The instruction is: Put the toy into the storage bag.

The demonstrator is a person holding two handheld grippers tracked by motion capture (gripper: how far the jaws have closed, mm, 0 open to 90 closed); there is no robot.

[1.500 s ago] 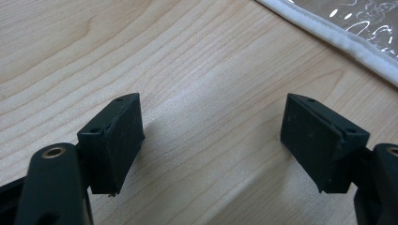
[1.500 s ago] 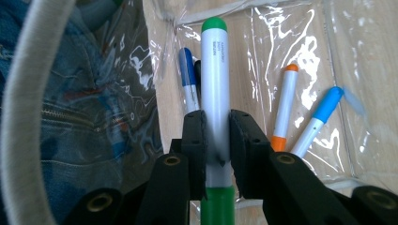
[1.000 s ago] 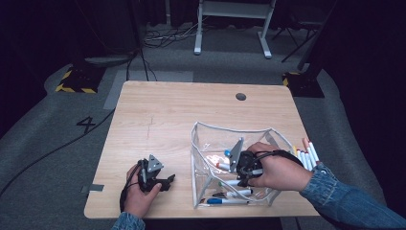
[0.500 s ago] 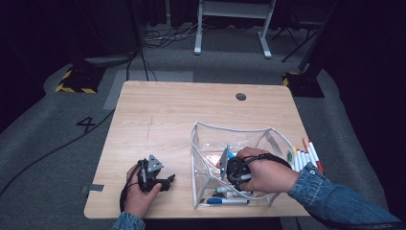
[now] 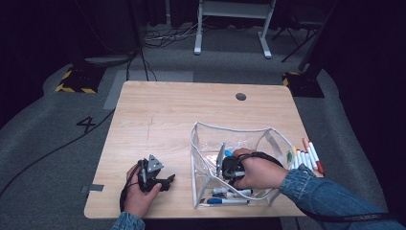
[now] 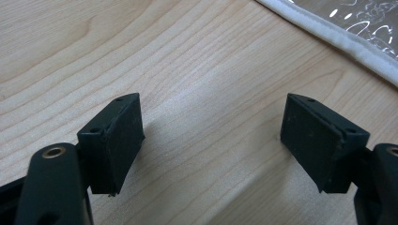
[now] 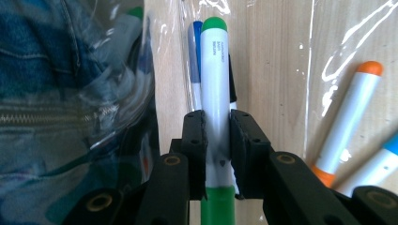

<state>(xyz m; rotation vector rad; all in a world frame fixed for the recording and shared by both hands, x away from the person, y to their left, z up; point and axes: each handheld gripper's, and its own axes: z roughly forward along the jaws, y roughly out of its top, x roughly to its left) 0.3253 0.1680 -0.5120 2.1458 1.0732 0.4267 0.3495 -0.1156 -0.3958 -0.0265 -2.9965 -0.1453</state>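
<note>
- Our right gripper [image 7: 217,154] has its fingers [image 7: 195,140] pinching a green marker [image 7: 215,93] across its smooth white barrel, cap pointing away, inside the pouch [image 5: 201,139], so it can be laid among the others.
- Beyond the fingers lies a blue marker [image 7: 193,70]; to their right an orange marker [image 7: 349,112].
- The pouch is clear, glossy plastic with white piping.
- Our left gripper [image 6: 211,140] rests on the wood-grain counter [image 6: 187,56], fingers spread, holding nothing, probably waiting.

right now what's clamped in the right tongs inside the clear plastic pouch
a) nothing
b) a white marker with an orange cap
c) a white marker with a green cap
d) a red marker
c: the right gripper view shows the right tongs shut on the white marker with a green cap, inside the clear plastic pouch; the orange-capped marker lies loose beside it.
</note>
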